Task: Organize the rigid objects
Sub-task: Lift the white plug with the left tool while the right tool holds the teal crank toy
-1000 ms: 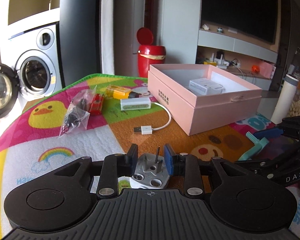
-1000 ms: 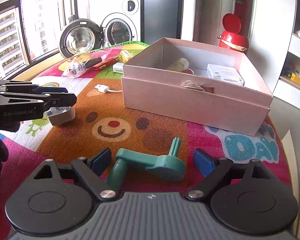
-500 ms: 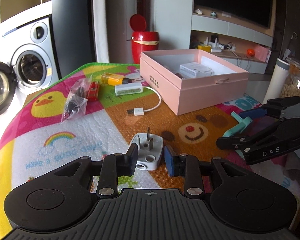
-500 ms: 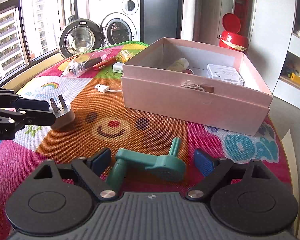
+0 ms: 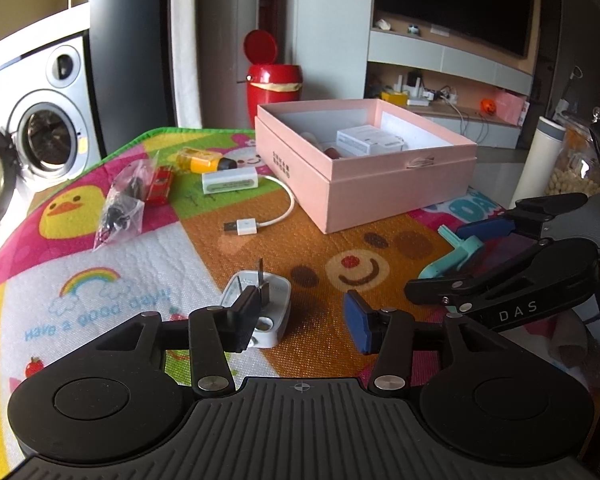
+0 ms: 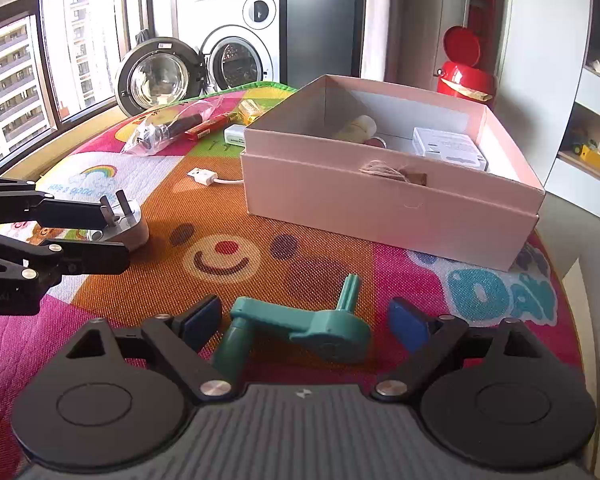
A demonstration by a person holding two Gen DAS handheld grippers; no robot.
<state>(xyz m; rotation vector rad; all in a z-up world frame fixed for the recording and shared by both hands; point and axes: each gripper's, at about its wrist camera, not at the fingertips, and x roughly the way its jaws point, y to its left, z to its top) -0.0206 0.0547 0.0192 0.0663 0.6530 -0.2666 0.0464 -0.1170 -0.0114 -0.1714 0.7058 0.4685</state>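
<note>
Opening just now, my left tongs stand half-wide, plug loose by the left pad, unboxed; right tongs gape around the crank.

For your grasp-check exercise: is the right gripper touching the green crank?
Apart. The right wrist view shows mat either side of the crank, between it and the right gripper's open blue pads.

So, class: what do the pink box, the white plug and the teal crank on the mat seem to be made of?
Pink box: likely matte cardboard, with thin, sharp-edged walls and no shine.
White plug: glossy moulded plastic by its rounded, light-catching corners; the prongs look like dull metal.
Teal crank: probably satin moulded plastic, one even colour with soft highlights.
</note>
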